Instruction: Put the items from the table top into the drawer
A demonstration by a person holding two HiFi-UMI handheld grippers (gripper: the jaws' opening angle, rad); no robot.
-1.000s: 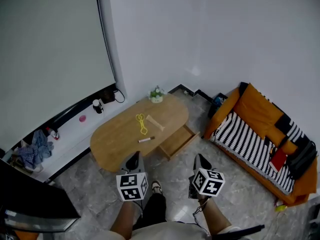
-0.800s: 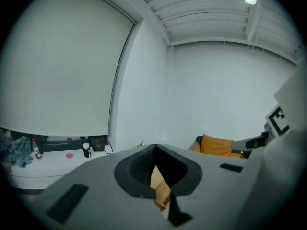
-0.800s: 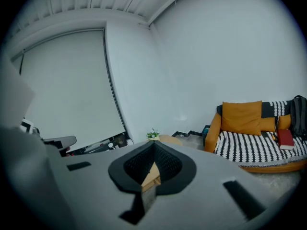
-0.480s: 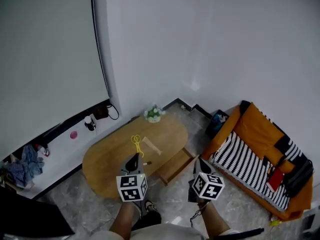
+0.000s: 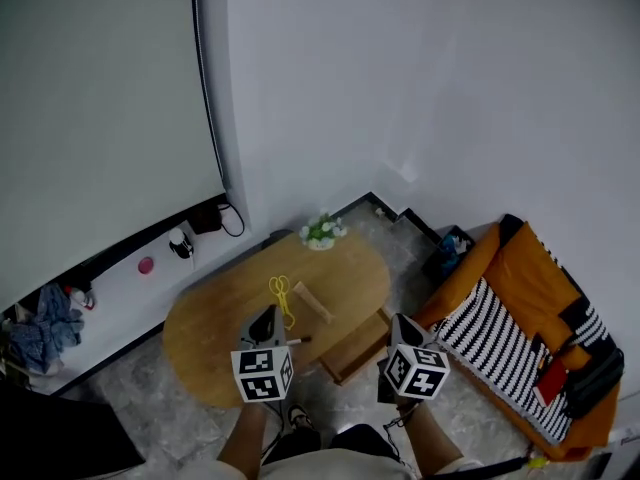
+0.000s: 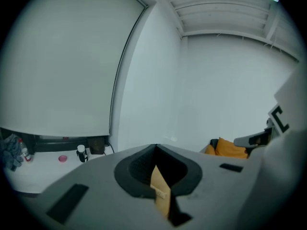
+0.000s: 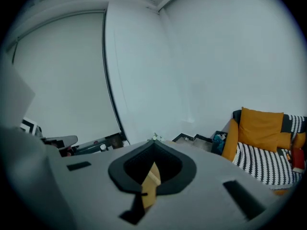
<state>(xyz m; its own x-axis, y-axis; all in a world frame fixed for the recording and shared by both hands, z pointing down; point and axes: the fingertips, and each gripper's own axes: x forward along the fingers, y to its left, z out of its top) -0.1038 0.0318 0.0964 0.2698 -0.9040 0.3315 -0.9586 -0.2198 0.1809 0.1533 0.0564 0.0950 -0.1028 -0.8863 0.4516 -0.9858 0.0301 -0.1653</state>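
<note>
Items for the drawer, three counted, all lie on the oval wooden table (image 5: 205, 333); neither gripper holds one. Left gripper (image 5: 266, 312): nearest the camera, marker cube toward the person, jaws closed tip to tip with nothing between them; in the head view it shows over the table's near edge. Right gripper (image 5: 399, 319): likewise closed and empty, showing just right of the open drawer. Drawer (image 5: 356, 348): wooden, pulled out from the table's near right side, interior too small to read. Pen (image 5: 298, 340): lies close to the table's near edge, just right of the left gripper's tip in the head view. Wooden stick (image 5: 312, 302): pale, lies slantwise at mid-table. Yellow scissors (image 5: 281, 293): just left of the stick, handle loops toward the far side. Potted plant (image 5: 322, 231): small, white flowers, at the table's far end near the wall corner. Beyond the table, left: white ledge (image 5: 120, 278) bearing a pink round object (image 5: 146, 265), a white bottle (image 5: 180, 242) and a black box (image 5: 207, 218) with a cable; pile of clothes (image 5: 40, 328) at its left end. Right: orange sofa (image 5: 530, 268) with black-and-white striped cover (image 5: 490, 338). Farthest: pale roller screen (image 5: 100, 98) and white wall (image 5: 400, 88).
</note>
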